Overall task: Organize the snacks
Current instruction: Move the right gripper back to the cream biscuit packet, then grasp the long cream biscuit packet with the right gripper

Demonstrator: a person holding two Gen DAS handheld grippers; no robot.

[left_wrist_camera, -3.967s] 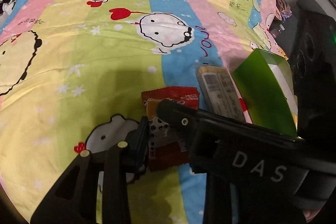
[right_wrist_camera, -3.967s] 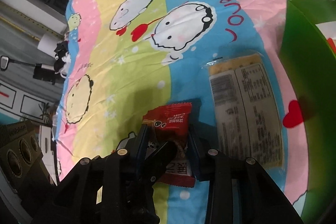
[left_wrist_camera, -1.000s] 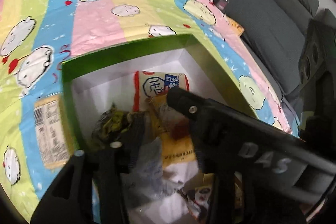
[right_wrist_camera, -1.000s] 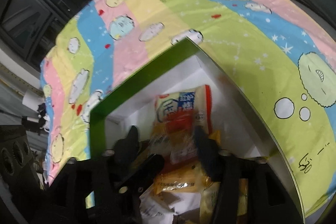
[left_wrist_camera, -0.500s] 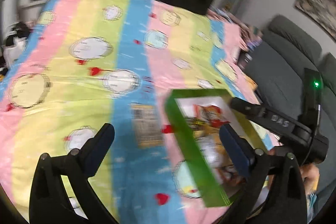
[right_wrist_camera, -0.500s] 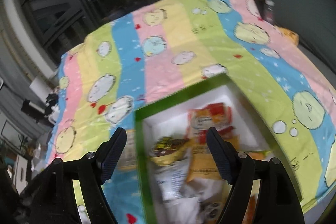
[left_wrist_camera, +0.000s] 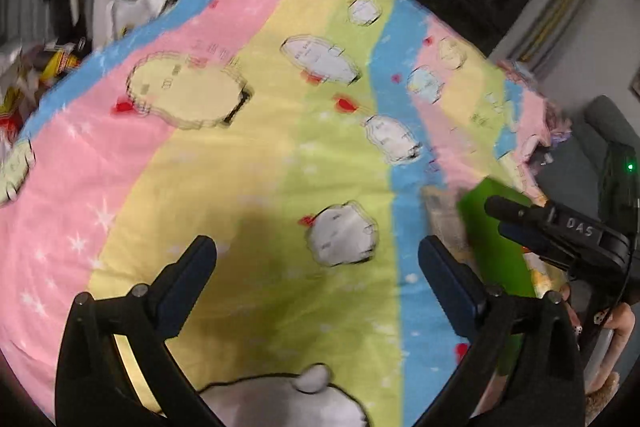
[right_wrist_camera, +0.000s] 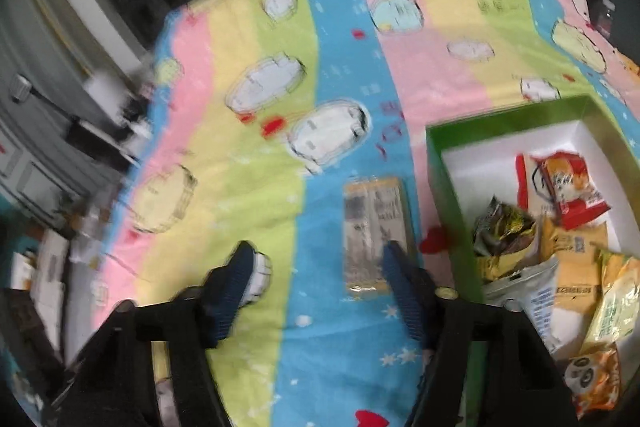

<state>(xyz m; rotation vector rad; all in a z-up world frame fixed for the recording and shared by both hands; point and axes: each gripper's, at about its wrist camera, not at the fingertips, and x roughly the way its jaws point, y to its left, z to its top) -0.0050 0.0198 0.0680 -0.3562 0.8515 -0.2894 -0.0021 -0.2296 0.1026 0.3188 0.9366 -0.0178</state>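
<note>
My left gripper (left_wrist_camera: 316, 255) hangs wide open over the bare yellow and green stripes of the bedspread (left_wrist_camera: 248, 163), with nothing between its fingers. In the right wrist view a flat yellow snack packet (right_wrist_camera: 374, 223) lies on the blue stripe, left of the green box (right_wrist_camera: 444, 187). Inside the box's white interior lie several snack packets, a red one (right_wrist_camera: 560, 187) among them. My right gripper (right_wrist_camera: 320, 263) hovers just short of the flat packet; its jaws are closing, nothing is between them, and its right finger overlaps the packet's near corner. The left wrist view shows the right gripper (left_wrist_camera: 498, 217) in front of the box (left_wrist_camera: 492, 247).
Clutter and a dark stand (right_wrist_camera: 108, 131) sit beyond the bed's left edge. A grey sofa (left_wrist_camera: 608, 131) stands at the right. A hand (left_wrist_camera: 616, 323) holds the right gripper's handle. Dark windows run behind the bed.
Both grippers have left the box and swung left over the bedspread. The left one let go of its snack in the box and opened wide. The right one's jaws stand narrower than half a second ago.
</note>
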